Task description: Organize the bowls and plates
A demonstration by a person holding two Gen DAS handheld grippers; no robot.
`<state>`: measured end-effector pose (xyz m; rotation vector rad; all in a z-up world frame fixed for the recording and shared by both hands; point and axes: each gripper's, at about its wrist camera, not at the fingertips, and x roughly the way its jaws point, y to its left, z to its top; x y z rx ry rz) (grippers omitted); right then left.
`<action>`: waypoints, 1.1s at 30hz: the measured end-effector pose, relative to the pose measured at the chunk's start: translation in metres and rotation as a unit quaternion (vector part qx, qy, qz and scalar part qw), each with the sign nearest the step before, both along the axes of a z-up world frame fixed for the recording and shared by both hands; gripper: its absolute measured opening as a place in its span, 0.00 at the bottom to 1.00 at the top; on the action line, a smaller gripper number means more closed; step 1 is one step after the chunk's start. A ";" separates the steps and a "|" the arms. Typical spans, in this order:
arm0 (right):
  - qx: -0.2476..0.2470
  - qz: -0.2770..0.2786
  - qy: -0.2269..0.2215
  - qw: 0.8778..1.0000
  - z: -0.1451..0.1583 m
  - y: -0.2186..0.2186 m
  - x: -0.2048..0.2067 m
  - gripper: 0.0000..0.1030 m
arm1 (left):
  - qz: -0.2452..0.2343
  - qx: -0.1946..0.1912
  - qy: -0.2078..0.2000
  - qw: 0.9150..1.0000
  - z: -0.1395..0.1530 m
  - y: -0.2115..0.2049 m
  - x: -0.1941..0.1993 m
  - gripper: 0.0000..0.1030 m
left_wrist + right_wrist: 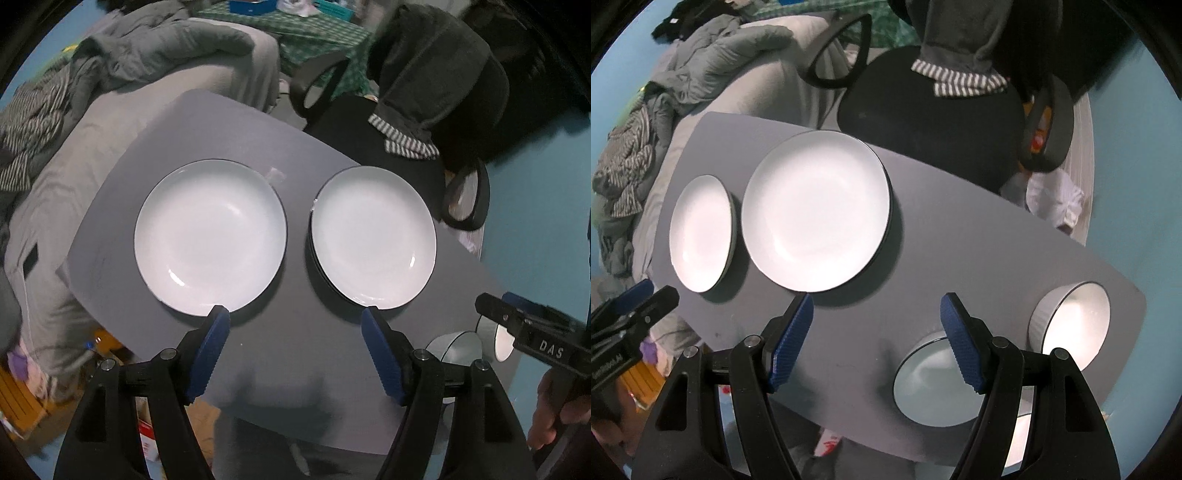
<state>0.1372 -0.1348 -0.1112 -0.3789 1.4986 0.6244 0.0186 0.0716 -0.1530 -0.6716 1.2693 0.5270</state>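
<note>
Light comes from overhead, fairly dim and cool in tint. The white round plates (210, 236) are overexposed in both views, surface detail washed out; small specular glints sit near their lower rims. Soft dark shadows fall beneath the plates onto the flat grey worktop (295, 350), and a broad diffuse shadow covers its near edge. The white ribbed bowl (1071, 325) glares strongly inside in the right wrist view. Strong fisheye curvature bends the worktop edges; black vignette fills the corners. Periphery slightly soft and smeared; background clothing is dim, low in contrast.
</note>
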 end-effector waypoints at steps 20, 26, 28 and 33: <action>0.022 0.001 -0.021 1.000 0.016 0.059 -0.028 0.69 | -0.049 0.023 0.008 0.998 -0.011 0.078 -0.026 0.73; 0.030 -0.023 -0.001 0.999 0.008 0.093 -0.043 0.69 | -0.092 0.035 0.001 0.995 -0.013 0.116 -0.031 0.73; 0.035 -0.031 0.007 0.999 0.003 0.103 -0.048 0.69 | -0.103 0.037 0.004 0.994 -0.019 0.132 -0.032 0.73; 0.048 -0.050 0.029 0.997 -0.013 0.123 -0.062 0.69 | -0.135 0.037 0.010 0.990 -0.034 0.159 -0.030 0.73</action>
